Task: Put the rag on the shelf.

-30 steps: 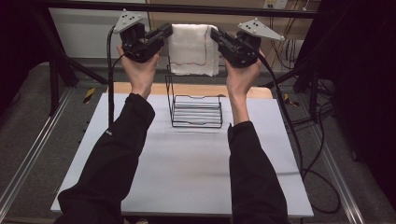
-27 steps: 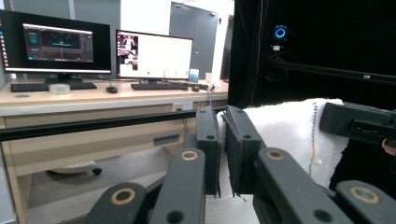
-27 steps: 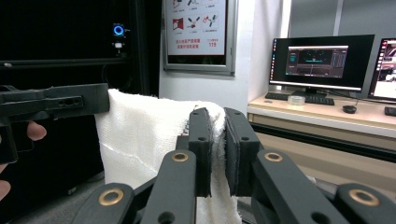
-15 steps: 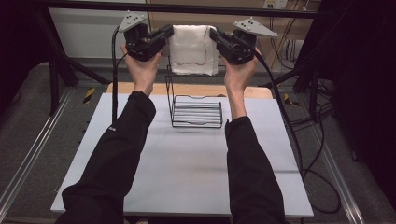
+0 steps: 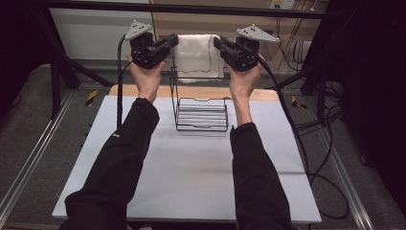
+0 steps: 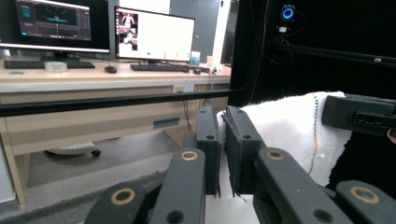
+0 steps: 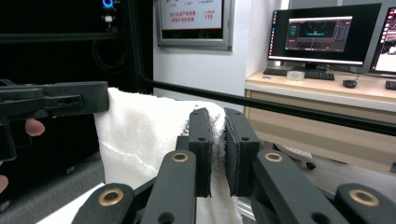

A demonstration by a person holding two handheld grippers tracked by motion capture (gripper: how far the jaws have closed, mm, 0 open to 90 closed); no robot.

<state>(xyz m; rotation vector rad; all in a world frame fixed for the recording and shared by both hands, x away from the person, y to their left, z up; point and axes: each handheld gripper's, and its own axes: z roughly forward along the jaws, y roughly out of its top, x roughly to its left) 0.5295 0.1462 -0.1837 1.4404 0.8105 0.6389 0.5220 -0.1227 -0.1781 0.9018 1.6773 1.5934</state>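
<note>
Towel (image 5: 197, 53), white, hangs stretched above a black wire rack (image 5: 201, 108) at the table's (image 5: 191, 172) far edge. Left gripper (image 5: 168, 44) pinches its left top edge; right gripper (image 5: 219, 45) pinches the right. To drape it well, I judge both should keep level, hold the cloth taut, and lower together over the rack's top bar.

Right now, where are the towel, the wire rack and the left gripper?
towel (image 5: 195, 52): high view, middle of the hanging cloth.
wire rack (image 5: 201, 115): high view, bars of its base.
left gripper (image 6: 222, 154): left gripper view, between its jaw tips, shut on the towel edge.
</note>
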